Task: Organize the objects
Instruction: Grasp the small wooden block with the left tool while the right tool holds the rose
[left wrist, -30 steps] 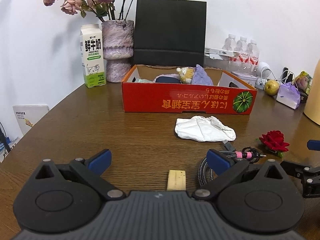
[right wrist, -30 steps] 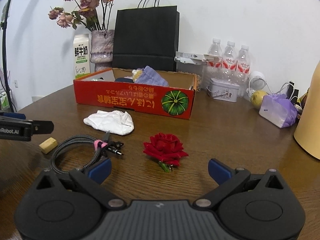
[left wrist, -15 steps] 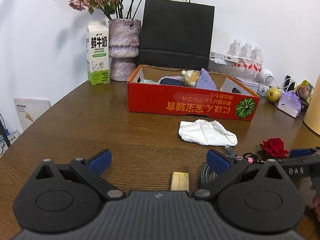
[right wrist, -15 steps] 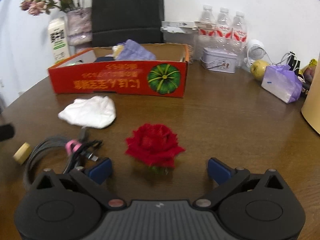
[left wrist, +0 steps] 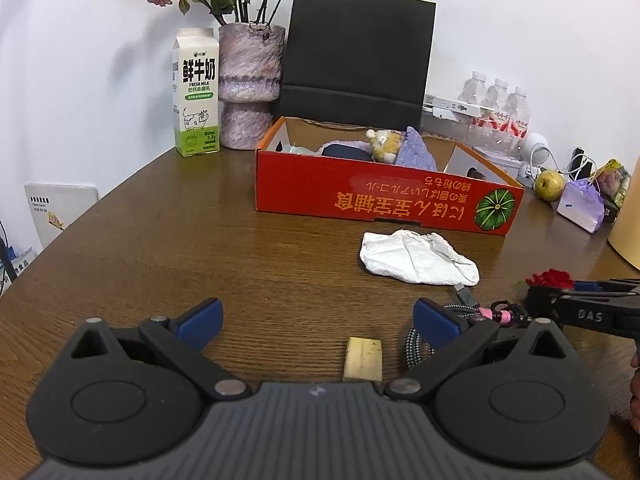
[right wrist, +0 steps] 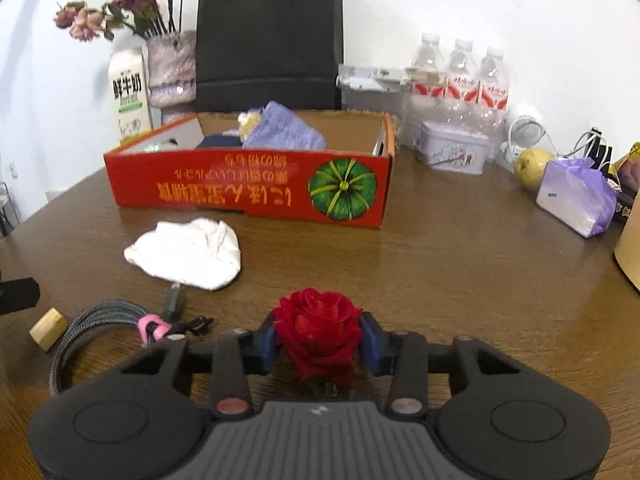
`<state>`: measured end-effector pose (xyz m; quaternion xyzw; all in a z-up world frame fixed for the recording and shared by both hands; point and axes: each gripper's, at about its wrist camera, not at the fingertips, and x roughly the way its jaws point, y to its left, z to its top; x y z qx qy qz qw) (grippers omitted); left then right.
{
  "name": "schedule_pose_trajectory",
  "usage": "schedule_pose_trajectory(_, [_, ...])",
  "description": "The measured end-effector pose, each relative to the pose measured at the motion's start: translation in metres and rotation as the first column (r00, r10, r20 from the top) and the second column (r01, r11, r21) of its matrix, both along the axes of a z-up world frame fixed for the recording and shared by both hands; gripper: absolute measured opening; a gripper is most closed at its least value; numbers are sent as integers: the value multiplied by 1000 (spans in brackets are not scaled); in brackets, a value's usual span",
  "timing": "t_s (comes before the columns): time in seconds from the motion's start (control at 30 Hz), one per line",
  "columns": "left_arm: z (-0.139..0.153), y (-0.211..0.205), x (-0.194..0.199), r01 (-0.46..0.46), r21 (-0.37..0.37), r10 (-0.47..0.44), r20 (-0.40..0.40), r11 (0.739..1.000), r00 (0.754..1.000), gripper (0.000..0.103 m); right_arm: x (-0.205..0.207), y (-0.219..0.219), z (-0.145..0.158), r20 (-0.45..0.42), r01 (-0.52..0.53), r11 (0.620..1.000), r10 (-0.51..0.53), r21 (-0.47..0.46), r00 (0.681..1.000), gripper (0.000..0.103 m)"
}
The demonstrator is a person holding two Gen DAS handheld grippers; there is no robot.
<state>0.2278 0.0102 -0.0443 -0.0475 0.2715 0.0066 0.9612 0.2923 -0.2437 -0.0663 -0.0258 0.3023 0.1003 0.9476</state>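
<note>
sitting low over the counter (right wrist: 460, 264), the red rose (right wrist: 318, 330) is pinched between both blue pads of the right tongs (right wrist: 319, 340), which have just been closing on it. the left tongs (left wrist: 318, 320) stand apart, empty, a small wooden block (left wrist: 363, 359) between them.

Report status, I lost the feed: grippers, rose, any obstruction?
Right gripper just closed on the red rose. Left gripper open, empty. Rose on the table; path to red box clear.
</note>
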Motion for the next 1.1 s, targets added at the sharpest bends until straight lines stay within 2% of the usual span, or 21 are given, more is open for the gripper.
schedule_pose_trajectory(0.13, [0,5,2,-15,-14,15,-8,1000,1000,103,-16,-3,8,100,18,1000,-19,9,995,35])
schedule_pose_trajectory(0.33, [-1,6,2,-15,-11,15,-15,1000,1000,103,-43,1,16,204,10,1000,-5,-27,979,35])
schedule_pose_trajectory(0.57, [-4,8,-2,8,-6,-8,-38,1000,999,103,-71,1,18,214,-15,1000,19,-19,977,35])
schedule_pose_trajectory(0.7, [-10,7,-4,47,-3,-47,-78,999,996,103,-82,3,18,234,-20,999,27,-32,972,35])
schedule_pose_trajectory(0.87, [-19,3,-2,69,19,-66,-134,997,989,103,-82,3,18,233,-22,999,29,-34,972,35])
schedule_pose_trajectory(1.0, [-23,-6,-1,71,86,-57,-146,994,988,103,-82,3,18,234,-24,999,32,-36,972,36])
schedule_pose_trajectory(1.1, [-23,-7,0,66,89,-52,-147,994,988,103,-82,5,18,234,-27,999,36,-41,972,36])
